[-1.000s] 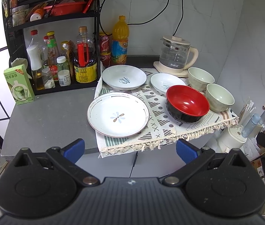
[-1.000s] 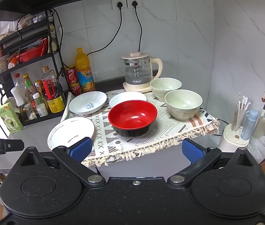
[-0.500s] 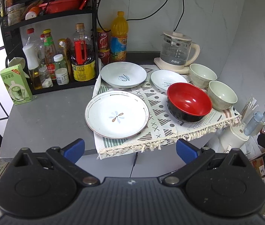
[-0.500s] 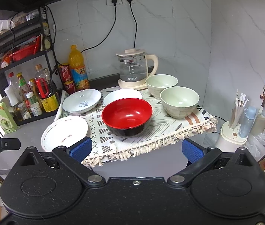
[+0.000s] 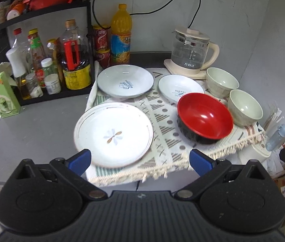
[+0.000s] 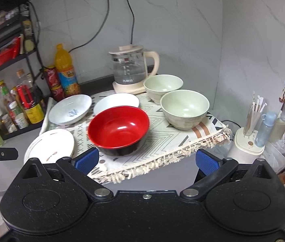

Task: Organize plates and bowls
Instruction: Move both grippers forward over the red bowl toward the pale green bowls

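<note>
On a patterned mat [image 5: 162, 121] lie a large flower-print plate [image 5: 113, 134], a deep white plate [image 5: 125, 80], a small white plate [image 5: 179, 88], a red bowl [image 5: 205, 117] and two pale green bowls [image 5: 221, 81] [image 5: 244, 109]. My left gripper [image 5: 139, 162] hangs open just short of the flower plate's near rim. In the right wrist view the red bowl [image 6: 119, 128] sits just beyond my open right gripper [image 6: 146, 160], with the green bowls [image 6: 184, 107] [image 6: 162, 85] behind it. Nothing is held.
A black rack [image 5: 41, 40] of bottles stands at the left, an orange drink bottle [image 5: 120, 34] and a glass kettle [image 5: 192, 50] at the back wall. A green carton [image 5: 0, 95] sits on the grey counter [image 5: 31, 125]. A straw holder [image 6: 250, 135] stands right of the mat.
Both grippers have moved forward toward the counter, so the plates and bowls look larger and closer. Nothing on the mat has moved; both stay open.
</note>
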{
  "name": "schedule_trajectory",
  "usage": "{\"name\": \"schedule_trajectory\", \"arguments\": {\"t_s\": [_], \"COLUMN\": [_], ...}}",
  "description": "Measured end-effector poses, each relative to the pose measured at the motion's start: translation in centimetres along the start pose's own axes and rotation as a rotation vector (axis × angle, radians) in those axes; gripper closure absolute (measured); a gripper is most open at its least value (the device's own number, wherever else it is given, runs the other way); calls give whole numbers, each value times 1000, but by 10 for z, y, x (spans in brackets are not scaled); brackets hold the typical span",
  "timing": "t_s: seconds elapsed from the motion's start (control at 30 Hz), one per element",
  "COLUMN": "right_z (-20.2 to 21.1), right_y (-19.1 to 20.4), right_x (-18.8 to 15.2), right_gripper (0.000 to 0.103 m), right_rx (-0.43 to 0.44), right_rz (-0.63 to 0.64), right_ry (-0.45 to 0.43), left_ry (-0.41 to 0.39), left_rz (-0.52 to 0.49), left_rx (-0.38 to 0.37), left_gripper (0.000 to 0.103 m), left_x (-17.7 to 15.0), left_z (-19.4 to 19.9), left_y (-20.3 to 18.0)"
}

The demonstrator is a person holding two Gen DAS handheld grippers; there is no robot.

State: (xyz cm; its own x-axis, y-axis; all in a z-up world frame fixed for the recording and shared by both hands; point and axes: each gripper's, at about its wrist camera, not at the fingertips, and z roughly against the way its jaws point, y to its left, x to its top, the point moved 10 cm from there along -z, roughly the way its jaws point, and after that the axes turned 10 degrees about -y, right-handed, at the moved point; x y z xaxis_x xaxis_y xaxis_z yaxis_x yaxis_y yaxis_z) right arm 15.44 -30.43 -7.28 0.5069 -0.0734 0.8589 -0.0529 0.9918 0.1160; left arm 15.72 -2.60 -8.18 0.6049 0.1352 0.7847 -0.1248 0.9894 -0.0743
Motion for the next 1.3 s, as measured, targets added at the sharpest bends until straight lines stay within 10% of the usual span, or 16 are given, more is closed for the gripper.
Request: {"name": "schedule_trajectory", "arguments": {"t_s": [1.3], "right_z": [-169], "right_y": [-115], "right_x": [42], "right_gripper": [7], "right_rx": [-157], "right_rz": [-174], "right_ry": [67], "left_ry": [68], "left_rz": [-119], "left_rx": [-307], "left_gripper": [4], "left_x": [92], "left_z": [-208], "left_y": [-190]}}
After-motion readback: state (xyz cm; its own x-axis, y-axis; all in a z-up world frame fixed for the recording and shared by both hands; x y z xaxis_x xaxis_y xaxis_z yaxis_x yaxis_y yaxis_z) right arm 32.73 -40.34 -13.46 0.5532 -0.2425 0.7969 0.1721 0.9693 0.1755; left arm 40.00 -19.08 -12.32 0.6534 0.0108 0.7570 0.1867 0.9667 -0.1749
